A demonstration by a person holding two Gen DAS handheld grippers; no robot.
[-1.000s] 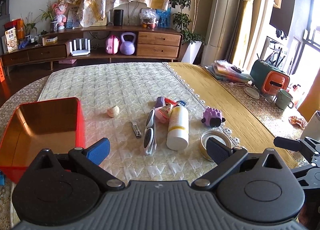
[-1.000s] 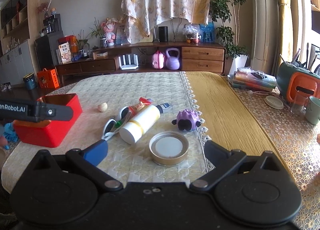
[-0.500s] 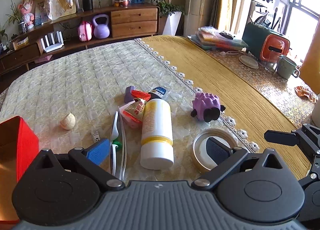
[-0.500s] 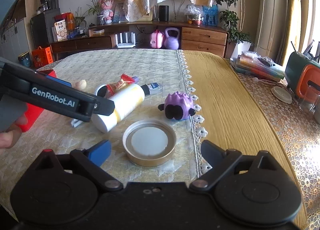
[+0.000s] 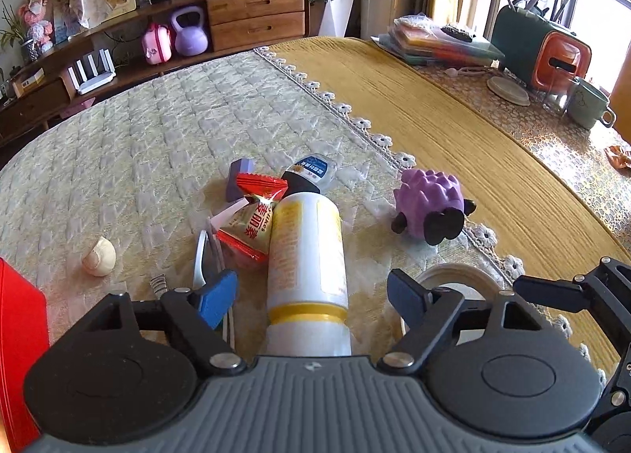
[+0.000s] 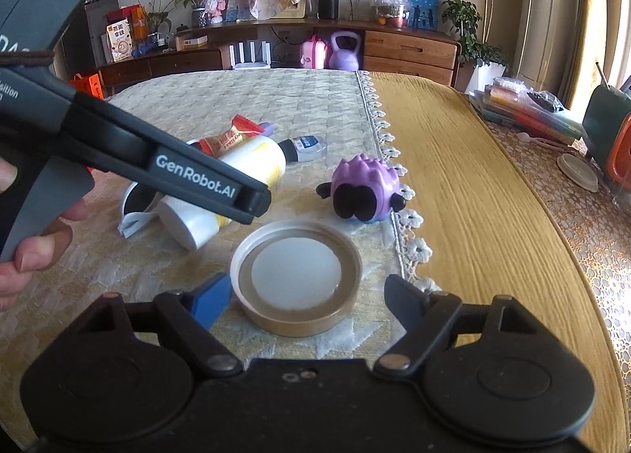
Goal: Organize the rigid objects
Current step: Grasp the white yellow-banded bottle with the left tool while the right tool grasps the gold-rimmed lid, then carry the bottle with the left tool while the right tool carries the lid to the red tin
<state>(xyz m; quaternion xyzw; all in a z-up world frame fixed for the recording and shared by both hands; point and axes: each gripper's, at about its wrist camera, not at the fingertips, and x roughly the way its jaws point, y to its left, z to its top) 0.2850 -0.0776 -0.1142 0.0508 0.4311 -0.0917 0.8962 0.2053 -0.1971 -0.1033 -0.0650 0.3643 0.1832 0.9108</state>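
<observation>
A: What colours are the things?
B: White bottle with yellow band, purple spiky toy, red snack packet, red box.
A: The covering?
B: Cream quilted cloth, diamond pattern.

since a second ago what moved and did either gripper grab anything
Both grippers moved in; nothing grabbed. The left gripper swung right from the red box and now straddles the white bottle, fingers open. The right gripper closed in on the round lid, open too. Bottle, lid, purple toy and snack packet lie unmoved.
</observation>
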